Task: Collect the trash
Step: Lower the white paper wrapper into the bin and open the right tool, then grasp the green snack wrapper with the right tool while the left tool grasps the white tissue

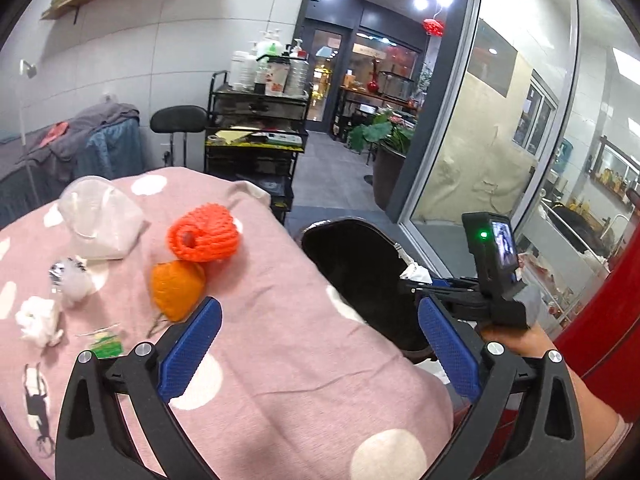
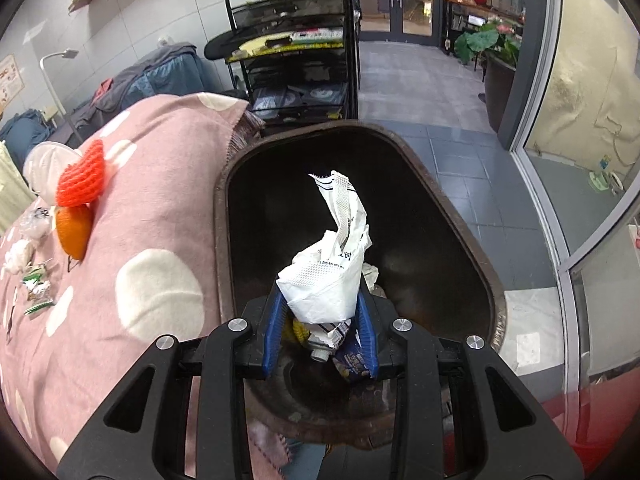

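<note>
My right gripper (image 2: 322,320) is shut on a crumpled white paper bag (image 2: 326,280), held over the mouth of a dark trash bin (image 2: 460,216) that has some wrappers at its bottom. My left gripper (image 1: 318,344) hangs open and empty above the pink dotted blanket (image 1: 280,360), near the bin (image 1: 352,264). On the blanket lie an orange foam net (image 1: 202,238), an orange peel (image 1: 176,292), a clear plastic cup on a white bag (image 1: 98,220), crumpled tissue (image 1: 38,320) and a green wrapper (image 1: 104,346). The right gripper's body (image 1: 496,272) shows beside the bin in the left wrist view.
A black wire cart (image 1: 256,136) loaded with bottles stands behind the bed, with a black stool (image 1: 178,120) beside it. Glass partition (image 1: 500,120) and a potted plant (image 1: 384,140) are to the right. Something red (image 1: 600,320) fills the right edge.
</note>
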`<state>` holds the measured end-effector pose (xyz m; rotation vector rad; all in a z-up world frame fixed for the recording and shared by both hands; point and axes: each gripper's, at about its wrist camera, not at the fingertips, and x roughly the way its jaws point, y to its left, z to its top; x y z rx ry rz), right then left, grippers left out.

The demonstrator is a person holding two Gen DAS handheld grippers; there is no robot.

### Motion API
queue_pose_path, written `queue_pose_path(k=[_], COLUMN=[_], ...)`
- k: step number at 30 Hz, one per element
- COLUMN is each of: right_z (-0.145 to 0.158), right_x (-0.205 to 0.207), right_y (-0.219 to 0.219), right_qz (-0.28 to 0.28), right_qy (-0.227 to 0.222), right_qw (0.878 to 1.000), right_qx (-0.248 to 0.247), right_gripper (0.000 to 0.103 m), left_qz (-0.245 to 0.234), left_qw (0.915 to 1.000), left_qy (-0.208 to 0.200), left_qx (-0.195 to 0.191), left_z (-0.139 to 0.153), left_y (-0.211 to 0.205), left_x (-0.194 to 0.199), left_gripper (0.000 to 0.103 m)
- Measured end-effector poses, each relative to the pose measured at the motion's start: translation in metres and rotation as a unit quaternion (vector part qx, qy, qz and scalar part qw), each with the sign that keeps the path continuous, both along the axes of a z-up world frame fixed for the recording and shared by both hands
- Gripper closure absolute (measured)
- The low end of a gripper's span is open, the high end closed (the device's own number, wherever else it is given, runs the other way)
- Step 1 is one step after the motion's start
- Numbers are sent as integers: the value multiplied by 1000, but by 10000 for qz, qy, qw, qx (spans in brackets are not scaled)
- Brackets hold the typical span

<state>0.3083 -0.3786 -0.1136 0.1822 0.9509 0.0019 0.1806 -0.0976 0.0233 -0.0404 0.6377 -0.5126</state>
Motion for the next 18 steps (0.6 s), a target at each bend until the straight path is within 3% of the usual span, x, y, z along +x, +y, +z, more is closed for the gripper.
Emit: queue_pose_path(k=[7, 9, 11, 18], right_z=[-18, -21, -24, -15], right_x=[30, 35, 38, 31], right_y=[2, 2, 2, 1], right_qz=[41, 12, 10, -166], right_qy=[551, 630, 670, 409], right_qw=[9983, 9978, 9974, 9977], right_qx=[-186, -190, -277, -518], right_gripper=[69, 62, 39, 34], left_qz=[129, 295, 339, 760], left_qw=[9999, 9994, 9992, 9968], left_qy=[-11, -20, -14, -95], left_qx=[50, 152, 199, 208], left_z=[4, 5, 3, -2], left_y=[24, 30, 35, 66], left_x=[-10, -11, -13, -23], left_gripper=[6, 6, 6, 6])
